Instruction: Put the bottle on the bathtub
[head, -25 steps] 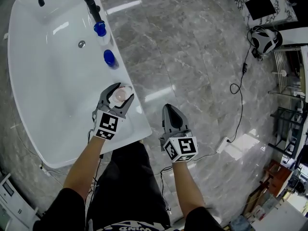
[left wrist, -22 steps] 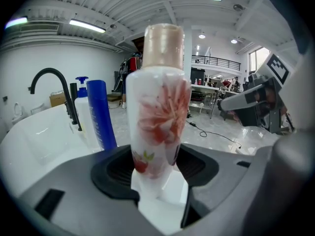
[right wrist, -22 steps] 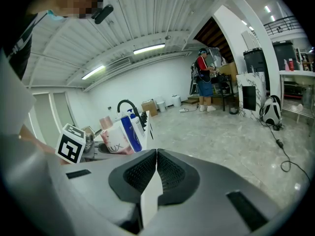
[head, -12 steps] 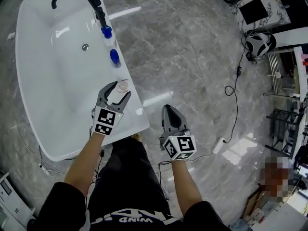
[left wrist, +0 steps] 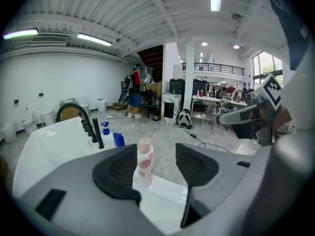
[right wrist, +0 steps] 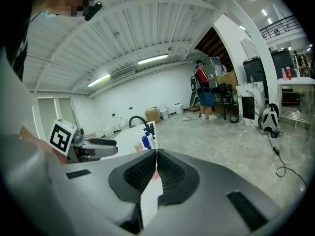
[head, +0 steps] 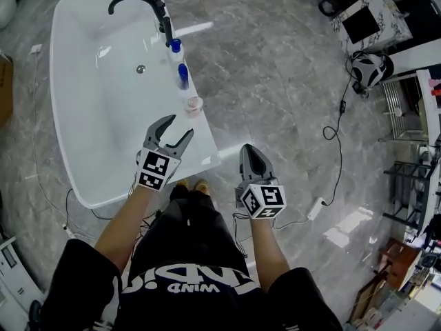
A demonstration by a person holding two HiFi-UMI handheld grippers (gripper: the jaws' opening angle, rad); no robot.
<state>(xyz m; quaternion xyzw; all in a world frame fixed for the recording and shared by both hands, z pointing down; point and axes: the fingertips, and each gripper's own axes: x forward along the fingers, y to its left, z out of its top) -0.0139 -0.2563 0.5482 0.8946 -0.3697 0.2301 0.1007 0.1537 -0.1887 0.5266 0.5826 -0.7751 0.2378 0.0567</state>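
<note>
A pale pink-capped bottle (head: 194, 104) stands upright on the right rim of the white bathtub (head: 103, 157); in the left gripper view the bottle (left wrist: 144, 162) shows beyond the jaws, apart from them. My left gripper (head: 173, 132) is open and empty, a little short of the bottle. My right gripper (head: 251, 158) hangs shut over the grey floor, to the right of the tub, with nothing in it; its jaws meet (right wrist: 156, 165) in the right gripper view.
Two blue-capped bottles (head: 182, 74) and a black faucet (head: 138, 3) stand farther along the tub rim. A cable (head: 337, 126) and a helmet (head: 368, 67) lie on the marble floor at right, near shelves and furniture.
My left gripper has pulled back from the bottle, which stays standing on the rim. The head view has shifted, so the tub sits farther up. The right gripper keeps its pose.
</note>
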